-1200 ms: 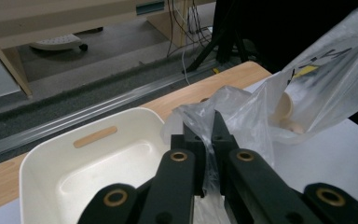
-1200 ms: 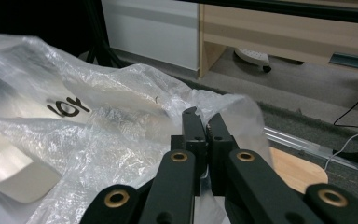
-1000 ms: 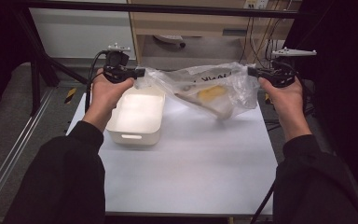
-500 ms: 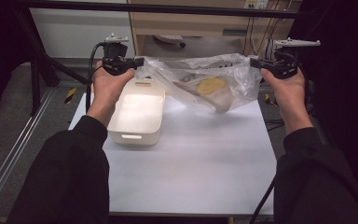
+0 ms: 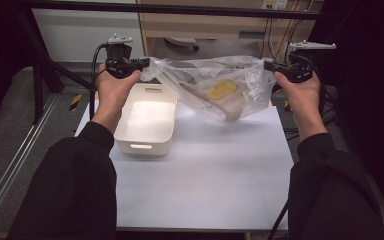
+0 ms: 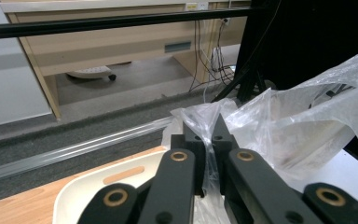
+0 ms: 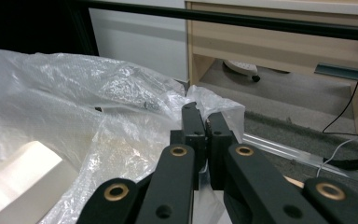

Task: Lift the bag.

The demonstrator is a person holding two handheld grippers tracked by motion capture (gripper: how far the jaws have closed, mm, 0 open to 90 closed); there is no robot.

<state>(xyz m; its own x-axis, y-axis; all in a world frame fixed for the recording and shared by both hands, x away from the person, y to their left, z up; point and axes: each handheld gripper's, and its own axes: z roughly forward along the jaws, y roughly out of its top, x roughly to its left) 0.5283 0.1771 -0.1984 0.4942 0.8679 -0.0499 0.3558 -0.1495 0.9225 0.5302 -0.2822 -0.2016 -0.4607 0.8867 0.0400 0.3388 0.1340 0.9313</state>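
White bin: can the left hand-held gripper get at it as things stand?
Probably not yet. The left hand-held gripper is right above the white bin, with a free path down, but its jaws are shut on a corner of the plastic bag, so it must let go first.

light: bright on table [image 5: 205, 175] | glare: white tub [image 5: 145, 120] | edges: dark | focus: soft

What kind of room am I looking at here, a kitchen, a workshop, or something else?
Most likely an office or lab set up for recording, not a kitchen. A plain white table stands inside a black metal frame, a wooden desk sits behind it, and loose cables hang by the desk.
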